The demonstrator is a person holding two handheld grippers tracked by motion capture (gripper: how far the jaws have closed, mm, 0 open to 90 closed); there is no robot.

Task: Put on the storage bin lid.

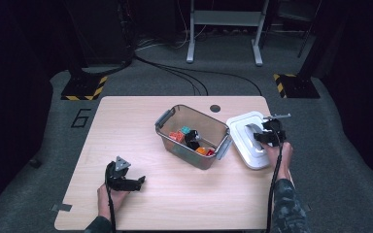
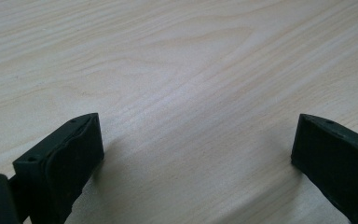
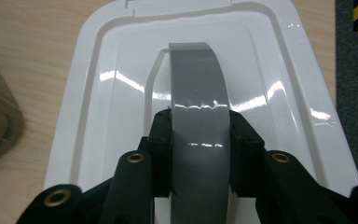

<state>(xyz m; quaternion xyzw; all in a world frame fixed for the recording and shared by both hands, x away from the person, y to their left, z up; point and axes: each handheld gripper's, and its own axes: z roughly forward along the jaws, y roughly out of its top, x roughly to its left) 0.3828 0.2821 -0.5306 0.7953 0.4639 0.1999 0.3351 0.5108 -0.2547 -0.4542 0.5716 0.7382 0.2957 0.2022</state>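
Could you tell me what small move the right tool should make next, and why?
Probably lift the white lid a little off the table. The right tool is already shut on the lid's grey handle, and the lid lies flat beside the open bin of toys. The left tool rests open, away from the bin, so raising the lid looks like the natural first step towards covering it.

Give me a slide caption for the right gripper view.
Right gripper clamps the grey handle of a white bin lid.
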